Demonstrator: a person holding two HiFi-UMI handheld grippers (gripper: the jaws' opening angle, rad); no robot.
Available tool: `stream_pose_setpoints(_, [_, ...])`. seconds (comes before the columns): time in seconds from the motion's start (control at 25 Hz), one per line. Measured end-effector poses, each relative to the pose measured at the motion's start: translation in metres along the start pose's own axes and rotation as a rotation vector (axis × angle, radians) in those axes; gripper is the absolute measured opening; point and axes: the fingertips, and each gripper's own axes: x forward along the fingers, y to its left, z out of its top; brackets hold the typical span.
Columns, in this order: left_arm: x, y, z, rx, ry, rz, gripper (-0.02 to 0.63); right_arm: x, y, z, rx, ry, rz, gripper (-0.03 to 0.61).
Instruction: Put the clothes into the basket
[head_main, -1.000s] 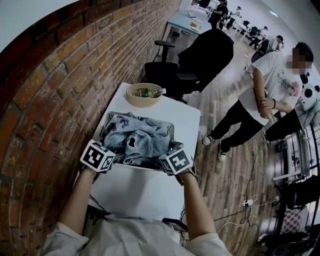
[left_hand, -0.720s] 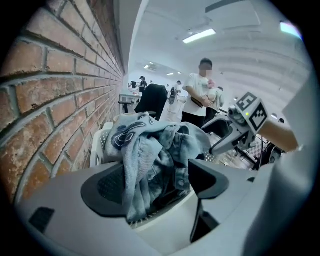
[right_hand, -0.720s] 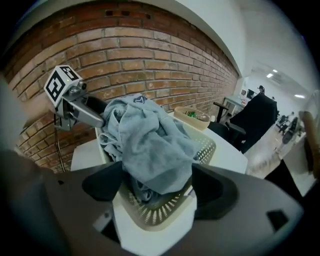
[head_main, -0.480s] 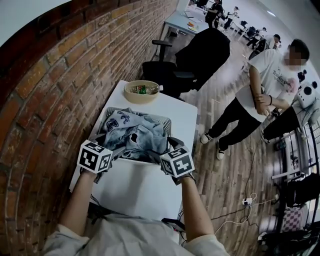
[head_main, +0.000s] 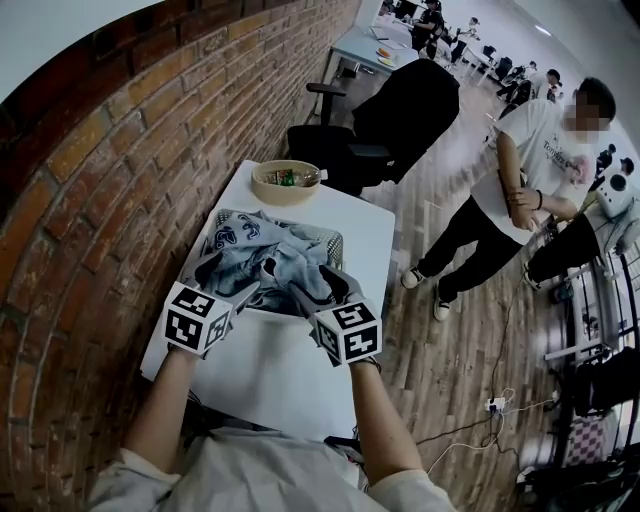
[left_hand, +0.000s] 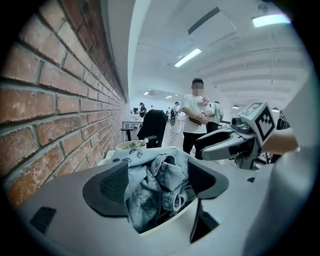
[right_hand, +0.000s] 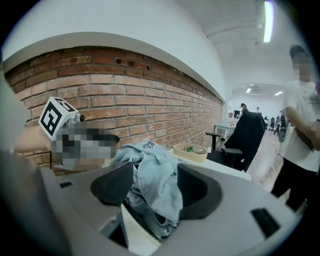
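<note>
Looking down on pale blue-grey clothes (head_main: 270, 255) heaped inside a white mesh basket (head_main: 335, 245), all of it sitting on a white table (head_main: 280, 370) hard against a red brick wall (head_main: 90, 200). Holding the left gripper (head_main: 235, 285) (left_hand: 157, 185) at the basket's near rim, jaws standing apart with a bunch of the clothes between them, not visibly squeezing it. Holding the right gripper (head_main: 315, 290) (right_hand: 155, 187) just beside it at the same rim, having just been closing its jaws, now pinching a fold of the clothes that is filling the gap between both pads. Noticing white lettering patches on the cloth, too crumpled to read. Seeing only black-and-white square patterns on both grippers' cubes, no words. Glimpsing a tan round bowl (head_main: 285, 183) of small packets at the table's far end, labels too small to read. Passing over a black office chair (head_main: 400, 120) and a person in a white T-shirt (head_main: 520, 170) standing beyond, chest print illegible.
</note>
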Motion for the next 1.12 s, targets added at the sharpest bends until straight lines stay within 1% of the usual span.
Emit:
stream_pose_setpoints(0.04, [-0.001,-0.004,0.004,0.012,-0.015,-0.007,0.374,-0.003,0.002,0.003,0.001,-0.02,-0.006,0.267])
stream_pose_setpoints(0.08, [-0.003,-0.007,0.006,0.01,-0.028,-0.013,0.371,-0.005,0.003,0.006,0.004,-0.039,-0.014,0.225])
stream_pose_setpoints(0.12, [-0.005,-0.008,0.009,-0.004,-0.042,-0.014,0.354,-0.007,0.006,0.009,0.006,-0.056,-0.024,0.168])
stream_pose_setpoints(0.16, [-0.008,-0.01,0.011,-0.021,-0.058,-0.011,0.297,-0.009,0.008,0.012,0.003,-0.07,-0.031,0.137])
stream_pose_setpoints(0.2, [-0.012,-0.011,0.013,-0.033,-0.075,-0.008,0.21,-0.012,0.012,0.015,-0.004,-0.08,-0.037,0.128])
stream_pose_setpoints(0.24, [-0.016,-0.014,0.016,-0.037,-0.091,-0.006,0.171,-0.015,0.015,0.017,-0.014,-0.089,-0.043,0.113])
stream_pose_setpoints(0.28, [-0.02,-0.017,0.019,-0.031,-0.105,-0.004,0.147,-0.018,0.019,0.02,-0.022,-0.101,-0.05,0.093])
stream_pose_setpoints(0.36, [-0.027,-0.026,0.026,-0.016,-0.131,-0.003,0.065,-0.027,0.025,0.026,-0.028,-0.133,-0.065,0.053])
stream_pose_setpoints(0.4, [-0.03,-0.031,0.029,-0.011,-0.146,-0.008,0.038,-0.031,0.029,0.028,-0.029,-0.151,-0.073,0.038])
stream_pose_setpoints(0.52, [-0.045,-0.048,0.039,0.01,-0.188,-0.01,0.009,-0.047,0.041,0.037,-0.033,-0.208,-0.093,0.01])
stream_pose_setpoints(0.6, [-0.057,-0.058,0.047,0.028,-0.214,0.01,0.009,-0.059,0.05,0.046,-0.042,-0.246,-0.104,0.009])
stream_pose_setpoints(0.8, [-0.087,-0.082,0.07,0.132,-0.257,0.061,0.009,-0.091,0.068,0.068,-0.069,-0.322,-0.134,0.008])
stream_pose_setpoints(0.96, [-0.116,-0.1,0.079,0.145,-0.28,0.068,0.009,-0.117,0.088,0.083,-0.076,-0.368,-0.146,0.007])
stream_pose_setpoints(1.12, [-0.142,-0.115,0.082,0.164,-0.305,0.074,0.008,-0.139,0.112,0.088,-0.079,-0.384,-0.145,0.008])
